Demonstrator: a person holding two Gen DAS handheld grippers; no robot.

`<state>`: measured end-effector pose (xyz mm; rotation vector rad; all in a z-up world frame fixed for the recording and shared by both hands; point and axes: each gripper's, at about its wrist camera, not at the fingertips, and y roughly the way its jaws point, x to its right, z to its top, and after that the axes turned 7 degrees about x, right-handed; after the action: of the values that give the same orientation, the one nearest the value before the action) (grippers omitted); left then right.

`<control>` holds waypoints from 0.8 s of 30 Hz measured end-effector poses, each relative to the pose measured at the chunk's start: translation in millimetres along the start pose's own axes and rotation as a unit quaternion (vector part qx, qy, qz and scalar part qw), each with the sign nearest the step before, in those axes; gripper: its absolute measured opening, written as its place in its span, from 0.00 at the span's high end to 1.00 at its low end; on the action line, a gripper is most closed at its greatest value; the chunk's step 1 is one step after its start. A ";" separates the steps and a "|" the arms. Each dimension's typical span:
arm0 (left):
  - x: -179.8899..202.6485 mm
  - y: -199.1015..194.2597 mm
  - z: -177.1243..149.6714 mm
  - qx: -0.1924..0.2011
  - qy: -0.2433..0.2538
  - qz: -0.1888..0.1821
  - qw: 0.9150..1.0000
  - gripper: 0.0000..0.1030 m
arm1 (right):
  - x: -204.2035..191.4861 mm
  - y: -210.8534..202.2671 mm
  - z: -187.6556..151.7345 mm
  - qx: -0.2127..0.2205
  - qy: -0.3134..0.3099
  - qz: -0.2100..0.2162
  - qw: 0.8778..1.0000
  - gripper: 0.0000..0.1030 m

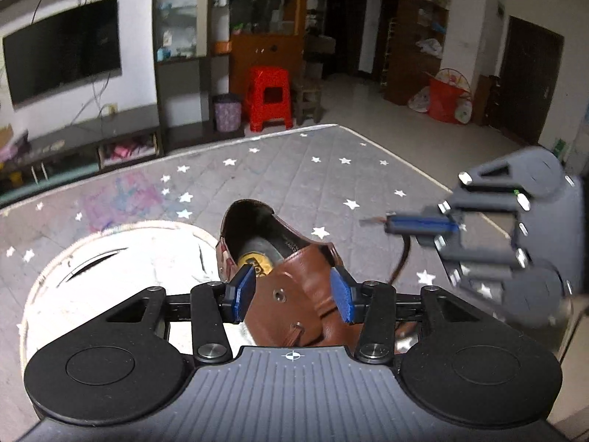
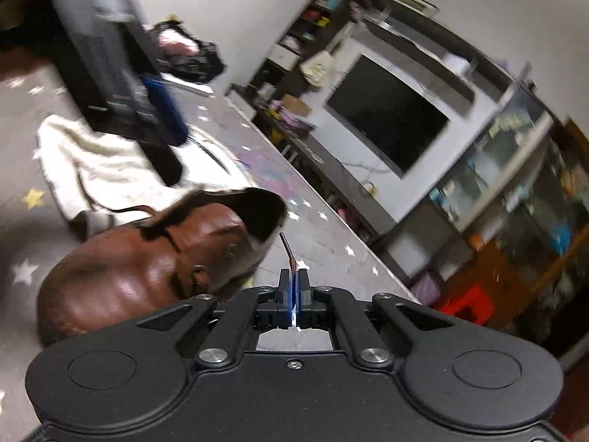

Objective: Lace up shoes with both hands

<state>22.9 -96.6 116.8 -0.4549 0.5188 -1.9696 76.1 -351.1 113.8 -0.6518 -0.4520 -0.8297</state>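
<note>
A brown leather shoe (image 1: 291, 287) lies on a grey star-patterned mat (image 1: 279, 176), its opening facing away. My left gripper (image 1: 294, 296) is shut on the shoe's upper, its blue pads pressing both sides near the eyelets. My right gripper (image 1: 419, 225) hovers to the right of the shoe, shut on a brown lace (image 1: 401, 261) that runs down toward the shoe. In the right wrist view the right gripper (image 2: 293, 283) pinches the lace (image 2: 288, 250), whose tip sticks out past the pads. The shoe (image 2: 154, 258) lies to its left.
A white round cloth (image 1: 121, 261) lies left of the shoe. The mat's edge (image 1: 397, 162) borders a tiled floor. A red stool (image 1: 268, 97), a purple bin (image 1: 227, 112) and a TV (image 1: 62, 49) stand beyond.
</note>
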 end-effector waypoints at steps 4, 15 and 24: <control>-10.9 8.2 3.5 -0.015 -0.032 0.001 0.999 0.55 | -14.0 -3.5 3.2 0.011 -0.051 0.001 0.999 0.99; -49.3 4.8 -2.3 -0.019 -0.092 -0.028 0.995 0.74 | -42.3 6.4 11.4 0.027 -0.135 0.023 0.990 0.99; -79.4 -7.9 -18.5 0.004 -0.132 -0.055 0.990 0.76 | -64.4 25.9 19.8 0.035 -0.202 0.027 0.978 0.99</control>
<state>40.9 -18.9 98.3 -0.7399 0.3237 -1.9766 55.6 -290.5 80.2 -0.7665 -0.8229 -0.6253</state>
